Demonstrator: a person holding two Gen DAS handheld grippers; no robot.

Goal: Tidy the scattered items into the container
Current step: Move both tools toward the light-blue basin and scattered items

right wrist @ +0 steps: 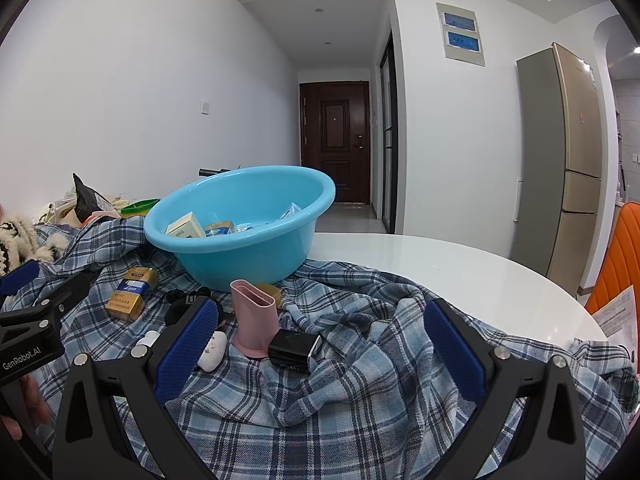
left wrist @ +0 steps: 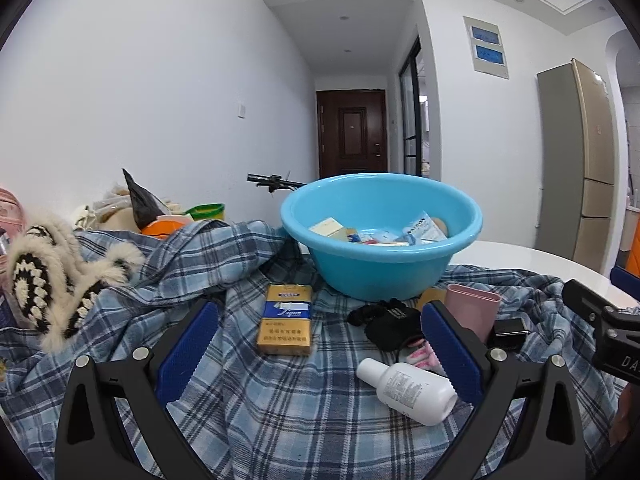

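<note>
While both tools hung empty, the left gripper (left wrist: 320, 344) gaped over a gold cigarette pack (left wrist: 285, 319) and white bottle (left wrist: 408, 388); behind sat the blue basin (left wrist: 380, 276); rightward, the right gripper (right wrist: 320, 344) spread wide near a pink holder (right wrist: 254, 316).

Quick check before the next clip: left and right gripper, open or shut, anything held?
Left gripper: open wide, holding nothing, above the blue plaid cloth.
Right gripper: open wide, holding nothing.
</note>
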